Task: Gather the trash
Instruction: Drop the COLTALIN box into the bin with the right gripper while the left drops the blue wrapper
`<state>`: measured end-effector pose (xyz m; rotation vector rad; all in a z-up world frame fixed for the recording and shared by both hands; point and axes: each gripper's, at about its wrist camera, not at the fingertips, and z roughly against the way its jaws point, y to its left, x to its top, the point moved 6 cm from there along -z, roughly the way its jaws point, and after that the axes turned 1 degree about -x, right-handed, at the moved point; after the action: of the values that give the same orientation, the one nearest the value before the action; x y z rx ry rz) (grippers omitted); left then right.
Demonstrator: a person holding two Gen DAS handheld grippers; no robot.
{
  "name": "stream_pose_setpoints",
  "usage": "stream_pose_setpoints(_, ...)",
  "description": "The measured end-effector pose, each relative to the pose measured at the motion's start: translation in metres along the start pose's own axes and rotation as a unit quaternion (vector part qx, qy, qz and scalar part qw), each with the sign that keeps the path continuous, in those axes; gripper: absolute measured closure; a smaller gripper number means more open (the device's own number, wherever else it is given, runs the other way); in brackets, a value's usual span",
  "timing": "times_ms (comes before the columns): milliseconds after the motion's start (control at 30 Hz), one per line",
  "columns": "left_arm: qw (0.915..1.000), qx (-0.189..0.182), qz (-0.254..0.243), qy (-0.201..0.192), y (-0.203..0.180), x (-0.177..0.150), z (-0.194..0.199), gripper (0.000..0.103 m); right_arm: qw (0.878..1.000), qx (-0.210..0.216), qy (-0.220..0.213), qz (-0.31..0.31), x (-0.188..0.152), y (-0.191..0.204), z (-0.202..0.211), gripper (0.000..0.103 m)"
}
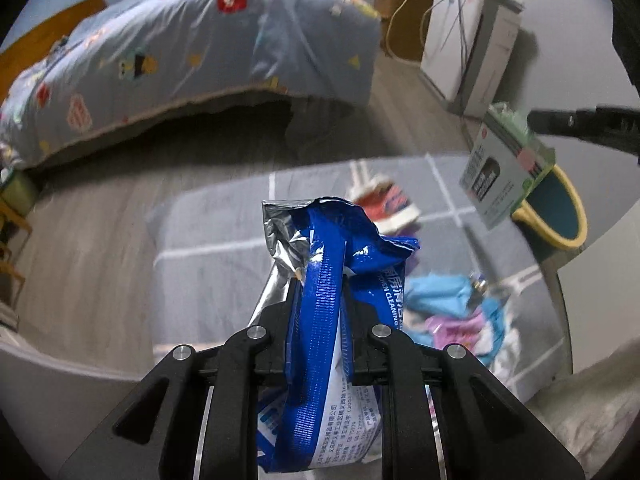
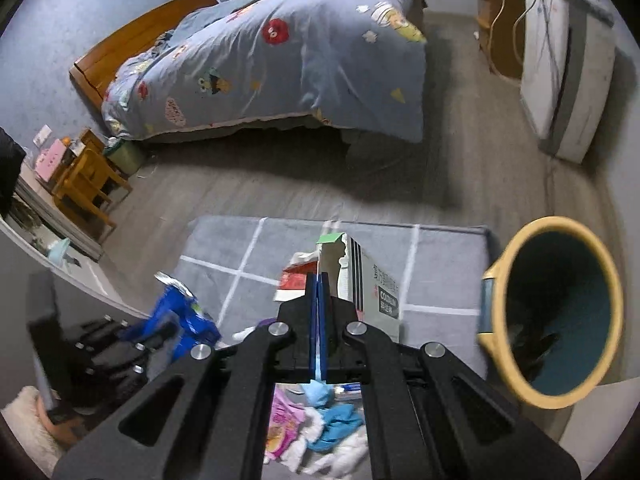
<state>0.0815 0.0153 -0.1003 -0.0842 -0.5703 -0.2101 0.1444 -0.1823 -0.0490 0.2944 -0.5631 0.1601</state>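
My left gripper (image 1: 320, 284) is shut on a crumpled blue and silver wipes packet (image 1: 332, 264) and holds it above the grey rug (image 1: 216, 224). It also shows in the right wrist view (image 2: 180, 312) at the lower left. My right gripper (image 2: 319, 280) is shut on the edge of a white and green cardboard box (image 2: 360, 280), held up in the air; the box also shows in the left wrist view (image 1: 500, 168). A yellow-rimmed bin with a dark blue inside (image 2: 560, 312) lies tilted to the right of the box.
A red and white wrapper (image 1: 384, 200) and a heap of blue, pink and white wrappers (image 2: 316, 412) lie on the rug. A bed with a blue quilt (image 2: 280, 60) stands behind. A white appliance with cables (image 2: 560, 60) is at the right, wooden stools (image 2: 84, 184) at the left.
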Motion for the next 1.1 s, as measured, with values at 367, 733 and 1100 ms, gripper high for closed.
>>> stream_pose_setpoints(367,0.9986,-0.013,-0.026,-0.045,-0.040,0.050,0.022,0.085,0.999,-0.019,-0.025,-0.013,0.005,-0.033,0.042,0.103)
stream_pose_setpoints(733,0.9956,-0.035,-0.066,-0.057,-0.103,0.089,0.014,0.084,0.997,-0.039,-0.056,-0.034,0.012,-0.085,0.083,0.103)
stream_pose_setpoints(1100,0.9919,-0.078,-0.089,-0.046,-0.179,0.127,-0.015,0.085,0.988,-0.083,-0.092,-0.087,0.017,-0.171,0.108,0.103)
